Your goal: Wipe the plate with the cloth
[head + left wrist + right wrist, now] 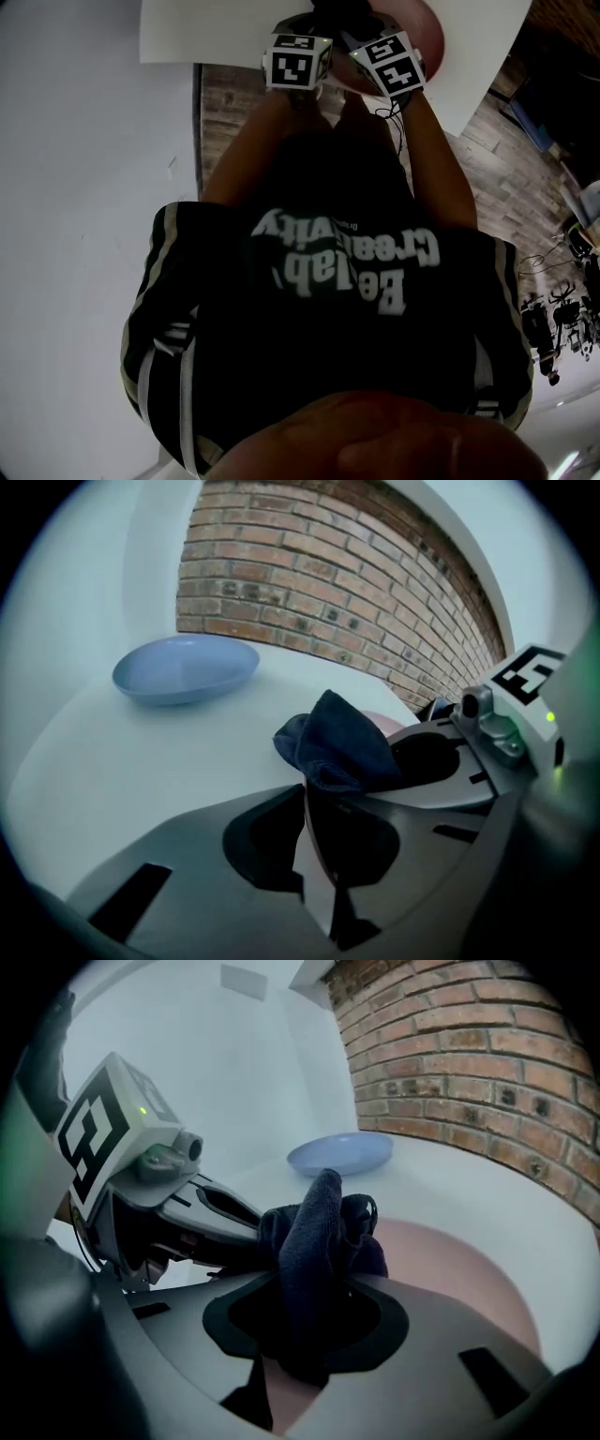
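Observation:
A dark blue cloth (pixel 339 744) is bunched up between my two grippers, just above a pink plate (pixel 461 1271) on the white table. My left gripper (pixel 312 782) is shut, its jaw tips pinching one end of the cloth. My right gripper (pixel 309 1290) is shut on the cloth (pixel 323 1232) too, and a fold runs down through its jaws. In the head view only the two marker cubes (pixel 296 64) show, close together over the edge of the pink plate (pixel 427 33). The person's body hides the jaws there.
A light blue plate (pixel 185 670) sits farther back on the white table (pixel 141 761), also seen as the blue plate (pixel 339 1155) in the right gripper view. A brick wall (pixel 328 583) runs behind the table. Wooden floor (pixel 220 103) lies below its near edge.

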{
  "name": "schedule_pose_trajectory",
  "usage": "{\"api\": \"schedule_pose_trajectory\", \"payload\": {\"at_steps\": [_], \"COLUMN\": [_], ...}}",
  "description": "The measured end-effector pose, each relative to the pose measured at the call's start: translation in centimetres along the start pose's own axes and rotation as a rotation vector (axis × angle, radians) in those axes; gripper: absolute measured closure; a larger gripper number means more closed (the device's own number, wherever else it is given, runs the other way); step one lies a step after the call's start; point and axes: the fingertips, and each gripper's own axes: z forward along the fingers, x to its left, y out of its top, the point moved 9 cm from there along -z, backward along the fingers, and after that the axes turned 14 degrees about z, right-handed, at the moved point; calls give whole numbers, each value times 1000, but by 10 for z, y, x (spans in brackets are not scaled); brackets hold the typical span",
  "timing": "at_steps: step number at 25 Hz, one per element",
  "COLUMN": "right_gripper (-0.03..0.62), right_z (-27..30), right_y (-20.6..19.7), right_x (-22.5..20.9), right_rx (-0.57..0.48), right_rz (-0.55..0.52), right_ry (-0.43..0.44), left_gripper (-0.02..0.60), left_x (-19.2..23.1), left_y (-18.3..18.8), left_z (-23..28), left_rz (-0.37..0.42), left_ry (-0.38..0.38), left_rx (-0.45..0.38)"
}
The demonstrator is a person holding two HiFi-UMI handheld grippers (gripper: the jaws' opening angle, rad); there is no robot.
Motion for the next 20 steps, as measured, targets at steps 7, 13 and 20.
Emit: {"api": "schedule_pose_trajectory", "payload": {"at_steps": [7, 13, 20], "right_gripper": [479, 479, 480], "right_z": [7, 4, -10], "right_y": [13, 20, 22], "right_x": [-13, -33, -56], "right_rx": [-3, -12, 37], "right_rz": [3, -24, -16], "right_ry": [-52, -111, -168], "left_gripper": [565, 565, 565], "left_x": [1, 2, 3], "left_y": [-1, 0, 1], "left_z": [-1, -1, -1], "left_rz": [1, -2, 17], "left_ry": [-9, -16, -14], "left_rx": [-2, -7, -6]}}
